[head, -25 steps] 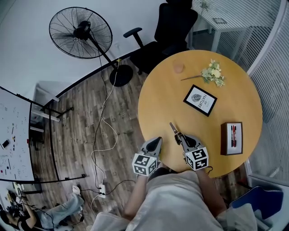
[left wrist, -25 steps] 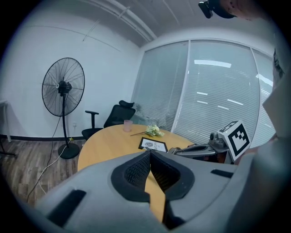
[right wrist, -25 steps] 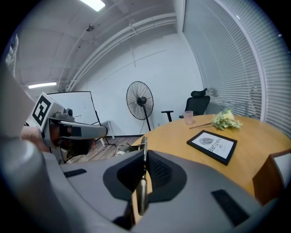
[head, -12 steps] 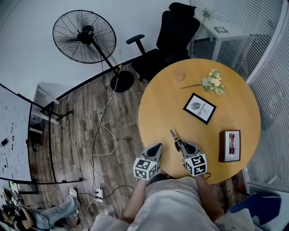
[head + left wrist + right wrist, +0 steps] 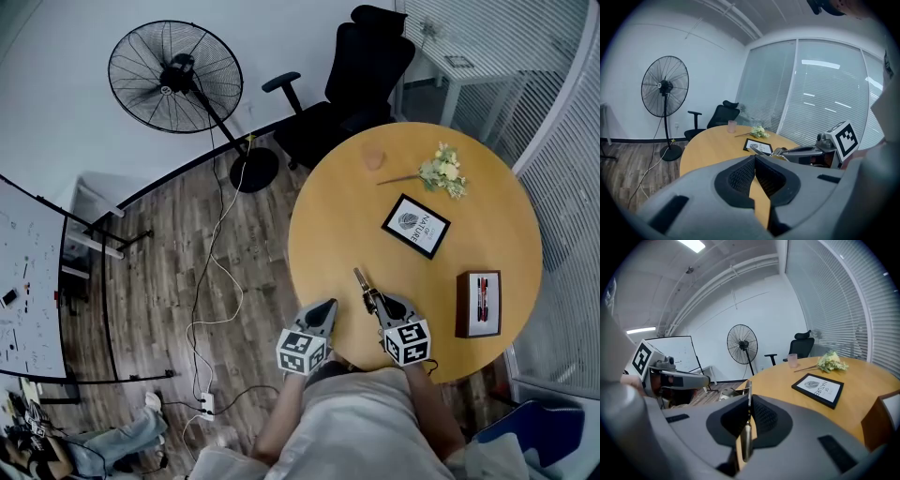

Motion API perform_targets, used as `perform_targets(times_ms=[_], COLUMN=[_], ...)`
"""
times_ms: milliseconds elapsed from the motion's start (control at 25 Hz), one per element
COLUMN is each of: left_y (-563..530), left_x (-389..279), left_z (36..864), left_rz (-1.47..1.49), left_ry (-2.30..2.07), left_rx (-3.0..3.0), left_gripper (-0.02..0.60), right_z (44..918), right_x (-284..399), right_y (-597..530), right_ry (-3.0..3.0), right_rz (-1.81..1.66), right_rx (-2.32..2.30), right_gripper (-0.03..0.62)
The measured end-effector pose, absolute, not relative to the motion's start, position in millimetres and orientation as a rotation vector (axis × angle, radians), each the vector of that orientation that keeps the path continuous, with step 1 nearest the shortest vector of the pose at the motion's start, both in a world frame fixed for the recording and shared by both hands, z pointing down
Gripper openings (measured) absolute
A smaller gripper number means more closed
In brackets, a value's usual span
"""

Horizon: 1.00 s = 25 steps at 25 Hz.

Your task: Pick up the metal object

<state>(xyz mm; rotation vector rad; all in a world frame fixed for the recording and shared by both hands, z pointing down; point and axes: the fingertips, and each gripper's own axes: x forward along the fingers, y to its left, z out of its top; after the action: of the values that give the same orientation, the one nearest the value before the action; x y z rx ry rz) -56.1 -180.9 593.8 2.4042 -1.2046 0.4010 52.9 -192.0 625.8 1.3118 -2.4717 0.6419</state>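
A slim metal object (image 5: pixel 361 279), like a flat utensil, sticks out from my right gripper (image 5: pixel 378 300) over the near edge of the round wooden table (image 5: pixel 337 216), pointing away and to the left. The right gripper is shut on its handle, which shows edge-on between the pads (image 5: pixel 746 427) in the right gripper view. My left gripper (image 5: pixel 327 306) hovers at the table's near left edge, a hand's width left of the right one, shut with nothing in it (image 5: pixel 754 161). From the left gripper view the metal tip (image 5: pixel 758 149) and the right gripper (image 5: pixel 801 152) show over the table.
On the table stand a black picture frame (image 5: pixel 415 225), a flower sprig (image 5: pixel 442 172), a pink cup (image 5: pixel 373 157) and a brown box with pens (image 5: pixel 479 303). A black office chair (image 5: pixel 352 80) and a standing fan (image 5: pixel 175 70) are behind; cables (image 5: pixel 217 272) run on the floor.
The head view has shifted a little, so the table sits lower in the picture. Both grippers and the metal object keep their places relative to the table.
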Motion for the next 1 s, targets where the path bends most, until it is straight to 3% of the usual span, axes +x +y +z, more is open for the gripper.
perform_targets(times_ms=[1000], left_y=[-174.4], left_x=[-63.0], left_z=[599.3], left_rz=[0.384], left_ry=[-1.218], left_rx=[2.375], left_gripper=[0.009], right_z=[624.9], right_x=[46.7], right_y=[-187.1], right_ry=[-2.49], right_rz=[0.628], right_rx=[1.286], right_gripper=[0.0])
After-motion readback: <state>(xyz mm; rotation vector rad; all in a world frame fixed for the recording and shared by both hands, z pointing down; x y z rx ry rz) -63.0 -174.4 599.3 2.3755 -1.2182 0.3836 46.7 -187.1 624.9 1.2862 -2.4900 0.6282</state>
